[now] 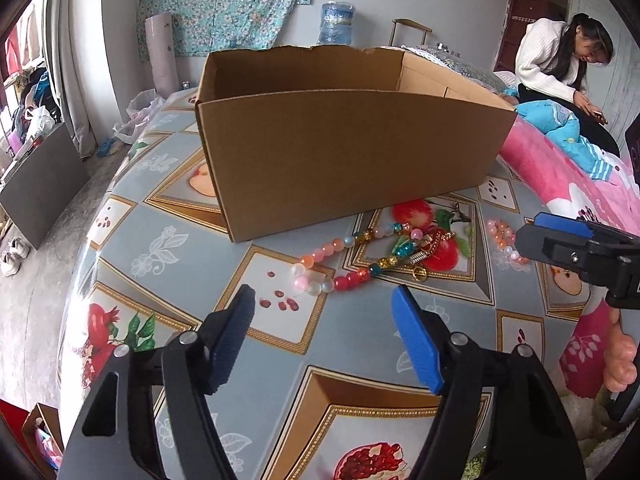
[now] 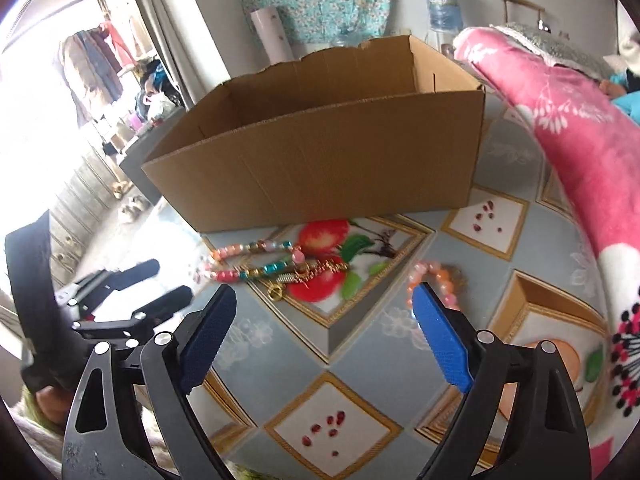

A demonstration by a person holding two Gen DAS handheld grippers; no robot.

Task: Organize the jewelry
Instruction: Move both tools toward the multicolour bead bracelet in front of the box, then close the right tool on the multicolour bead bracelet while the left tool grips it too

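The multicoloured beaded necklace (image 1: 352, 256) and small pink-orange bead bracelet (image 2: 436, 276) were laid on the patterned tablecloth (image 1: 168, 240), just before the open brown cardboard box (image 1: 352, 152), presumably their destination. The left gripper (image 1: 322, 336) and right gripper (image 2: 324, 336) were held spread wide, empty, ready for pickup.

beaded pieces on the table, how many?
2. A long multicolour bead strand lies in front of the cardboard box, tangled with gold chain pieces. A small pink-orange bead bracelet lies apart to its right. More may be hidden in the tangle.
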